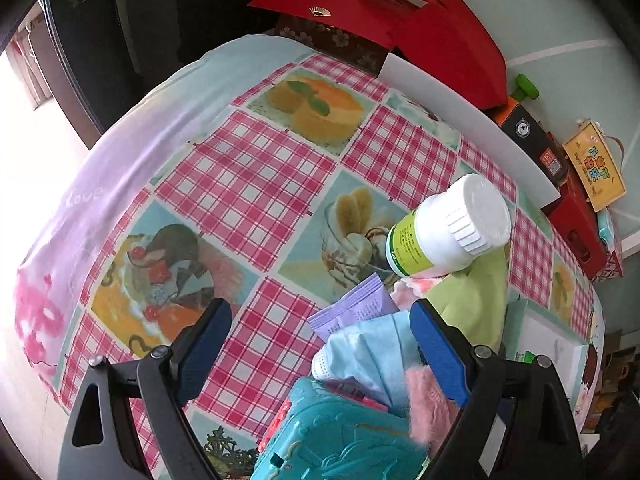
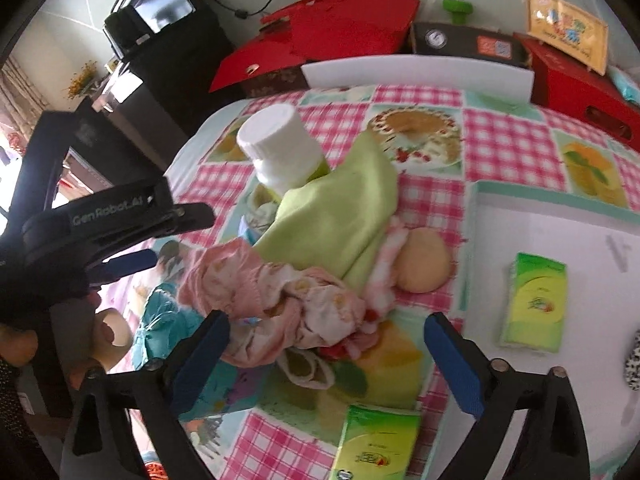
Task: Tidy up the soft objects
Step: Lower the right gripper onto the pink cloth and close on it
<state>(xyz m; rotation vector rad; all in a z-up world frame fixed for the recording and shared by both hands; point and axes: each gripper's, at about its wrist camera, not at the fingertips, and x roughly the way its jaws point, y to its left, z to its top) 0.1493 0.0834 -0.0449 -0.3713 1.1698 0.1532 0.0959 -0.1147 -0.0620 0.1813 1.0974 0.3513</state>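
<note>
My left gripper (image 1: 320, 320) is open above a teal box (image 1: 336, 432) that holds a blue face mask (image 1: 360, 354), a purple packet (image 1: 352, 310) and pink fluffy fabric (image 1: 428, 404). A green cloth (image 1: 472, 300) lies to its right. My right gripper (image 2: 326, 344) is open, its fingers on either side of a crumpled pink cloth (image 2: 280, 296). The green cloth (image 2: 336, 208) lies behind it, with a round beige soft ball (image 2: 424, 260) to the right. The left gripper (image 2: 132, 220) shows at the left edge.
A white-capped bottle (image 1: 448, 228) stands by the green cloth, also in the right wrist view (image 2: 280, 144). A white tray (image 2: 560, 216) holds a green tissue pack (image 2: 532, 300); another pack (image 2: 376, 444) lies near. Red boxes (image 2: 340, 28) and a white board (image 2: 416, 74) stand behind.
</note>
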